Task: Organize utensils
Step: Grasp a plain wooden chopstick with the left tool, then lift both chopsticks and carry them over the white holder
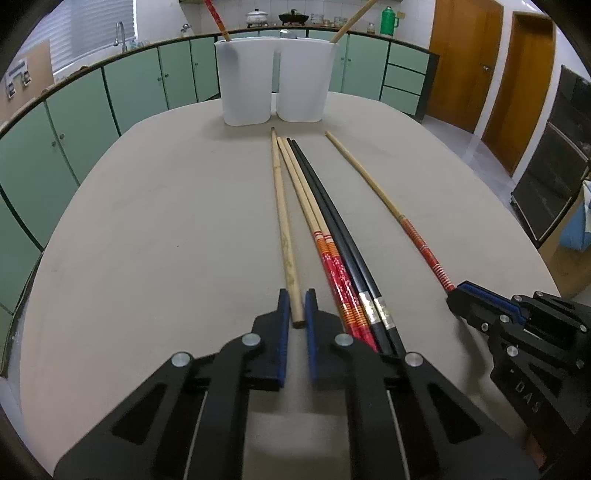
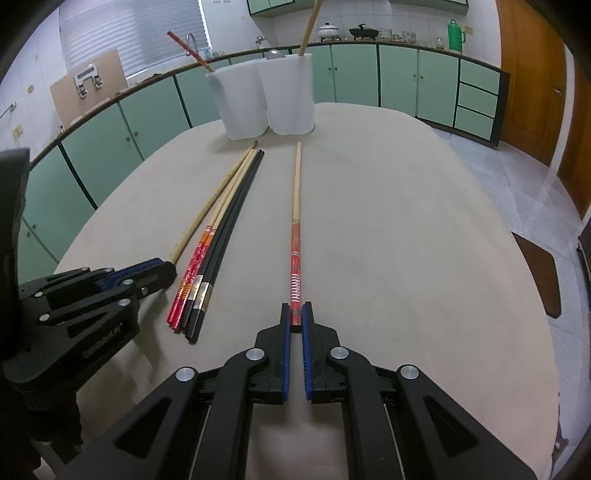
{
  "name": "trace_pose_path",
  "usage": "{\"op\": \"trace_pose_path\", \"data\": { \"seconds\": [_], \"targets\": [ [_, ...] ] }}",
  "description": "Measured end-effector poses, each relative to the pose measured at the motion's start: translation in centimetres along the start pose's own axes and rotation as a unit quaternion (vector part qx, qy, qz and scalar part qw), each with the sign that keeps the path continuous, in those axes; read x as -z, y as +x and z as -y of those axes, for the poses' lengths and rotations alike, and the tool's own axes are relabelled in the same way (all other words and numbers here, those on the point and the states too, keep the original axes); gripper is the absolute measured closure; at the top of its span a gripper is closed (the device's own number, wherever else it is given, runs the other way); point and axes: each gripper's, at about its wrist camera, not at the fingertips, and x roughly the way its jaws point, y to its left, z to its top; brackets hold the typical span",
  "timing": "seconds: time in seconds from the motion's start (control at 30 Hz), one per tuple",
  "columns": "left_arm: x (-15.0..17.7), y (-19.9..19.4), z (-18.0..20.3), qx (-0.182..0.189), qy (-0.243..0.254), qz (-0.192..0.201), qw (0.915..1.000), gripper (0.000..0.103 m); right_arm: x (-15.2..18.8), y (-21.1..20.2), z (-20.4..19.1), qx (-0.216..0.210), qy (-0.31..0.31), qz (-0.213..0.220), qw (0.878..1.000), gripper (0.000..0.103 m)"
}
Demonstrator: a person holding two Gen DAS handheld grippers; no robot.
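Note:
Several chopsticks lie on the beige table. My left gripper (image 1: 297,301) has its blue pads around the near end of a plain wooden chopstick (image 1: 282,221), with small gaps at each side. My right gripper (image 2: 296,314) is closed on the red-handled end of a separate chopstick (image 2: 295,236). Between them lie two red-patterned chopsticks (image 1: 328,254) and two black chopsticks (image 1: 343,243). A white two-compartment holder (image 1: 273,81) stands at the far edge; its left cup holds a red chopstick (image 1: 218,18), its right cup a wooden one (image 1: 351,20).
The right gripper shows in the left wrist view (image 1: 517,332) at the right; the left gripper shows in the right wrist view (image 2: 92,295) at the left. Green cabinets (image 1: 74,107) curve behind the table. Wooden doors (image 1: 465,55) stand at the right.

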Motion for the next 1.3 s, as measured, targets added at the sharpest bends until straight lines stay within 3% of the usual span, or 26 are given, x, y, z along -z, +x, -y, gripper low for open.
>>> {"op": "trace_pose_path", "data": {
  "seconds": [0.2, 0.5, 0.93, 1.3],
  "targets": [
    [0.0, -1.0, -0.6, 0.003, -0.008, 0.011, 0.9999, 0.096, -0.2, -0.2, 0.1, -0.002, -0.003, 0.001, 1.0, 0.097],
    [-1.9, -6.0, -1.6, 0.0, 0.002, 0.067, 0.9978, 0.097, -2.9, -4.0, 0.3, -0.005, -0.017, 0.047, 0.999, 0.097],
    [-8.0, -12.6, -2.3, 0.018, 0.015, 0.159, 0.987, 0.097, -9.9, -9.9, 0.7, -0.015, -0.04, 0.111, 0.993, 0.098],
    [-12.9, -15.7, -2.6, 0.046, 0.03, 0.199, 0.9784, 0.097, -17.6, -13.4, 0.2, -0.071, -0.075, 0.129, 0.986, 0.098]
  ]
}}
